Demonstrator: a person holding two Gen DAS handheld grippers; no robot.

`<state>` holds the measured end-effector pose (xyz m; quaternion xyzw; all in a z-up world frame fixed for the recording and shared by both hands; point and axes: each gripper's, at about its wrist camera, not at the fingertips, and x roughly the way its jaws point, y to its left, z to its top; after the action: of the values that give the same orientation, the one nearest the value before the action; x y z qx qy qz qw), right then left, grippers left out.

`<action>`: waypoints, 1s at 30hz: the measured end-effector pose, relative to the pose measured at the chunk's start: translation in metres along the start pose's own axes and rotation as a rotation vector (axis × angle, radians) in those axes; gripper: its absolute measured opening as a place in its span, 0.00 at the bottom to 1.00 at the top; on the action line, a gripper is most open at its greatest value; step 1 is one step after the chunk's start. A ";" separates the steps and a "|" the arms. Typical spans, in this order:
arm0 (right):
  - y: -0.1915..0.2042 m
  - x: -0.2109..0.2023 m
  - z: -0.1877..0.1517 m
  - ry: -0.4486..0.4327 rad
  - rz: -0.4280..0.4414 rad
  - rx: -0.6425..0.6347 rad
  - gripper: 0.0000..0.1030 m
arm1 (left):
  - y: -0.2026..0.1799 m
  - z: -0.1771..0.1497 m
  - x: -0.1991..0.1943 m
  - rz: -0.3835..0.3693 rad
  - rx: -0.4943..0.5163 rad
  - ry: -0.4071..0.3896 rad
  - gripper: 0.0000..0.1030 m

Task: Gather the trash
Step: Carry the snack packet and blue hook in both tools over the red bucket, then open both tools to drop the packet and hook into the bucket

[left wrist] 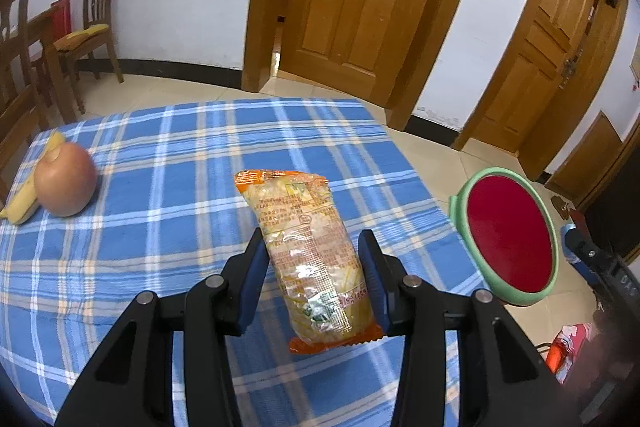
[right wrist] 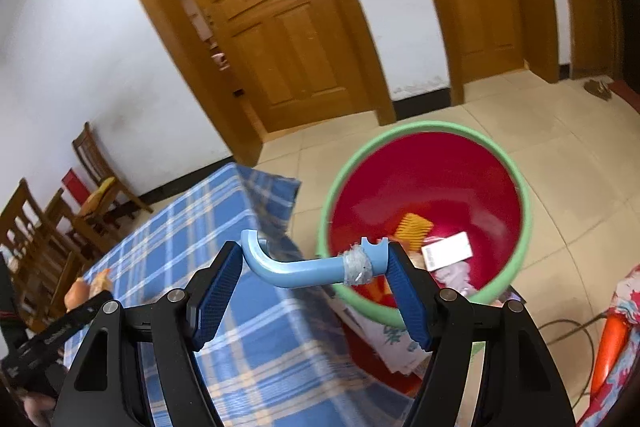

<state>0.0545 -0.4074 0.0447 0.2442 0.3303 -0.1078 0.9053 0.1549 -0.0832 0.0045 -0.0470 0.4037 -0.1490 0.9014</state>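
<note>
In the left wrist view, a clear snack packet [left wrist: 316,255] with orange sealed ends was clamped between the blue pads of the left gripper [left wrist: 316,267] at the lower centre of the frame, lifted above the blue plaid tablecloth [left wrist: 160,227]. Farther back, at the left edge, an apple [left wrist: 66,179] was seen resting against a banana [left wrist: 20,203] on the cloth. At the right of the frame, beyond the table edge, a bin [left wrist: 504,231] with a green rim and red interior was seen.

In the right wrist view, a light blue curved plastic handle [right wrist: 304,267], wrapped with tape at one end, was gripped across the right gripper [right wrist: 316,267] at the lower centre. Behind it, at the centre right, the bin [right wrist: 524,227] stood on the tiled floor just beside the draped table; wrappers and a white labelled card [right wrist: 448,251] were visible at its bottom.
</note>
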 end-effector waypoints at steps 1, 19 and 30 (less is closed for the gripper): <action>-0.007 0.001 0.001 -0.001 -0.008 0.014 0.72 | -0.004 0.001 0.000 -0.004 0.005 0.000 0.44; -0.083 0.009 0.013 0.027 -0.050 0.128 0.72 | -0.107 0.009 0.024 -0.127 0.144 0.021 0.44; -0.108 -0.002 0.020 0.001 -0.051 0.171 0.72 | -0.174 0.002 0.057 -0.229 0.257 0.074 0.44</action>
<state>0.0253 -0.5099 0.0196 0.3123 0.3265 -0.1587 0.8779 0.1521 -0.2668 0.0005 0.0286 0.4061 -0.3028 0.8617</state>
